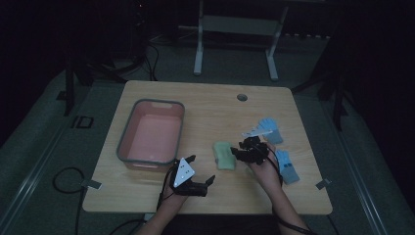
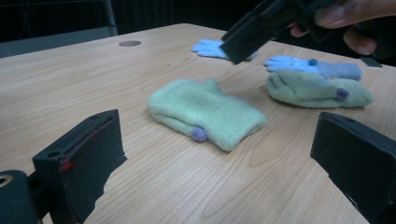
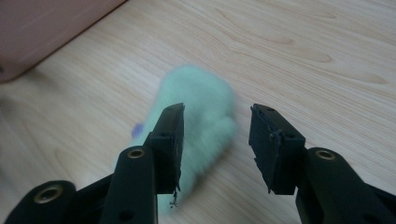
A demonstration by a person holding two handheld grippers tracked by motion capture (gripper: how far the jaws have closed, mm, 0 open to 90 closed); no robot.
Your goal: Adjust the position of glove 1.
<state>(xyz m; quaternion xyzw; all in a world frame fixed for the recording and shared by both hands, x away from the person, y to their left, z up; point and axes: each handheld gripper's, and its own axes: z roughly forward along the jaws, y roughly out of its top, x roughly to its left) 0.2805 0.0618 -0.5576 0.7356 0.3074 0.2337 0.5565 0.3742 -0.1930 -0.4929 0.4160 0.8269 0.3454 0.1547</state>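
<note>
A green mitten (image 1: 224, 155) lies flat on the table (image 1: 205, 107), toward the near edge and right of centre. The right hand-held gripper (image 1: 243, 152) hangs just above it with jaws spread, nothing pinched between them. A second green mitten (image 2: 317, 88) and two blue gloves (image 1: 270, 129) (image 1: 288, 167) lie nearer the right edge. The pink bin (image 1: 151, 132) by the left edge is empty. The left hand-held gripper (image 1: 200, 172) rests near the front edge, jaws wide apart, with bare wood between it and the mitten.

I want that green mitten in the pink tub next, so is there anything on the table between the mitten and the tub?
Nothing visible. The green mitten lies just right of the pink tub, with bare wood between them. The right gripper hangs open above the mitten.
</note>
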